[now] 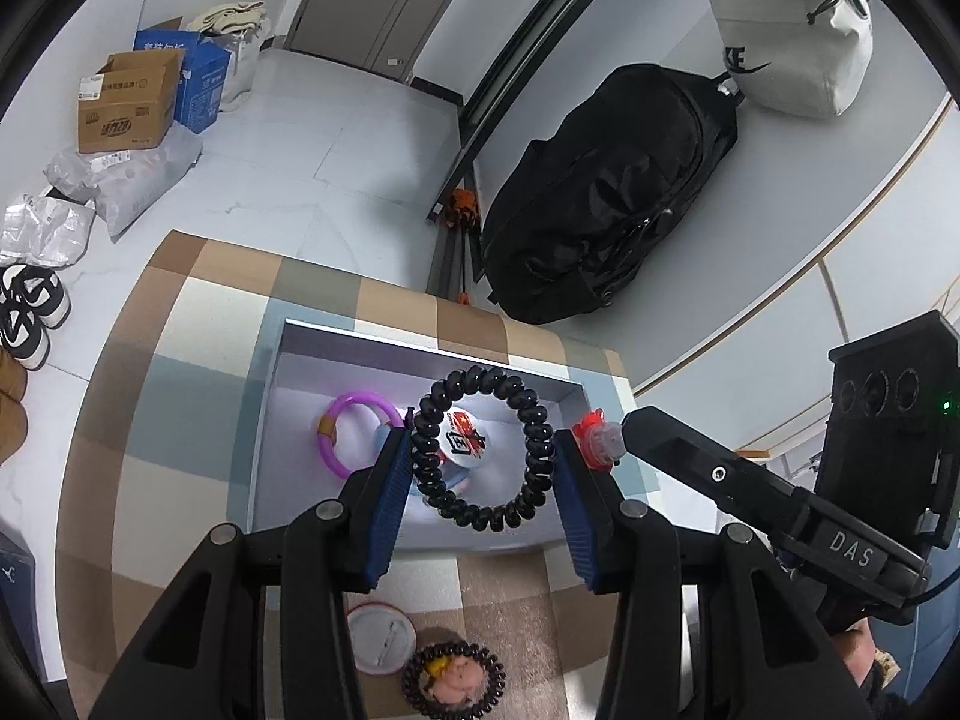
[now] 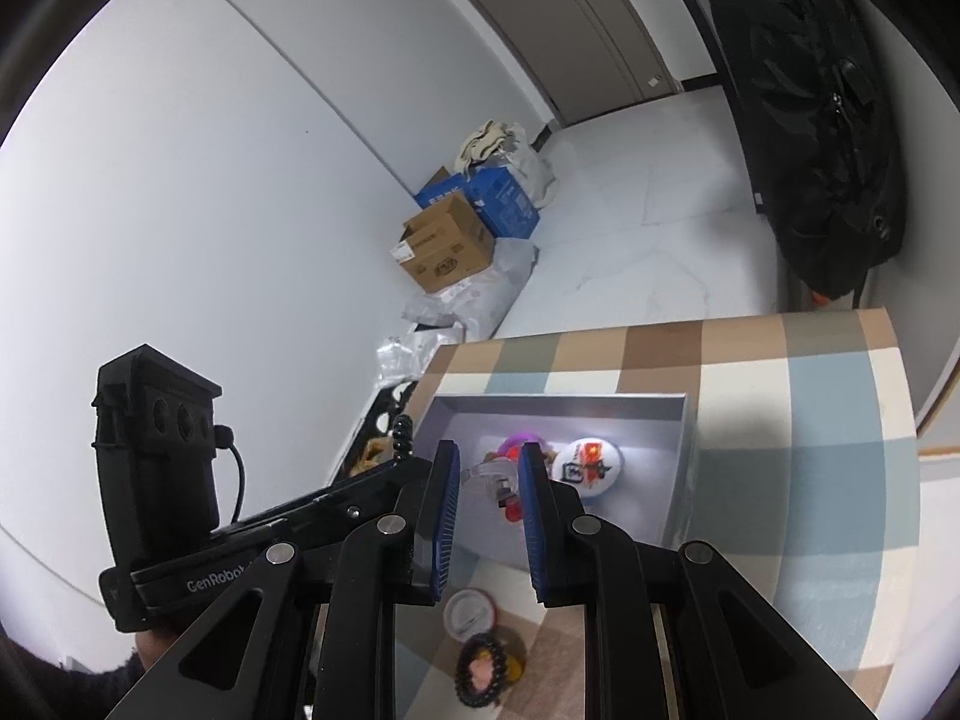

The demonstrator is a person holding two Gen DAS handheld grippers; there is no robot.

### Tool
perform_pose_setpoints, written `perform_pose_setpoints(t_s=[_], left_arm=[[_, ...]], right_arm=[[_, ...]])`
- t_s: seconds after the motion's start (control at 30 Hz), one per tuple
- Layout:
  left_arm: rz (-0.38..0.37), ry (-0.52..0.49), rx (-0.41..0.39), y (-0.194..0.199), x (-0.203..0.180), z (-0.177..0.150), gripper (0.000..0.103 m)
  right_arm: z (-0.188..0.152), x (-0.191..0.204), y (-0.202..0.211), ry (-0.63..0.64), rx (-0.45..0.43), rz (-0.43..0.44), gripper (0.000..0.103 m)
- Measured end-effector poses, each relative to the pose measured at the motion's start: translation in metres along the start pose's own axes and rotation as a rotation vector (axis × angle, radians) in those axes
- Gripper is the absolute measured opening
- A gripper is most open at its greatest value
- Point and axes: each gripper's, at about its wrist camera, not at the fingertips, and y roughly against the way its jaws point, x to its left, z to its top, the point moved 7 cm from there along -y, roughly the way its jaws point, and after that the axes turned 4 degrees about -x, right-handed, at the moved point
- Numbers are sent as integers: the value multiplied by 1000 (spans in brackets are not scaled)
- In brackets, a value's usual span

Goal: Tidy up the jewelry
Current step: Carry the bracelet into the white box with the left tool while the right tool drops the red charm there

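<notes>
My left gripper (image 1: 483, 468) is shut on a black spiral hair tie (image 1: 534, 402), held stretched between the blue pads above the open grey box (image 1: 420, 342). Inside the box lie a purple ring bracelet (image 1: 351, 420) and a white round badge (image 1: 468, 441). My right gripper (image 2: 489, 480) is shut on a small clear and red trinket (image 2: 501, 483), held over the box (image 2: 558, 405); the trinket also shows in the left wrist view (image 1: 600, 444). The badge (image 2: 591, 468) and the purple bracelet (image 2: 522, 441) show beyond the right gripper's fingers.
The box sits on a checked cloth (image 1: 198, 324). In front of it lie a white badge face down (image 1: 381, 639) and a black bead bracelet around a pink figure (image 1: 453, 681). A black bag (image 1: 612, 192), cardboard boxes (image 1: 129, 102) and shoes (image 1: 27, 315) stand on the floor.
</notes>
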Motion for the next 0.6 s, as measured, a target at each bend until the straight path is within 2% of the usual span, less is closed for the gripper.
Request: perform_pose_setpoints(t_s=[0.6], left_arm=[[40, 8, 64, -27, 3, 1, 40]], right_arm=[[5, -32, -21, -130, 37, -14, 19]])
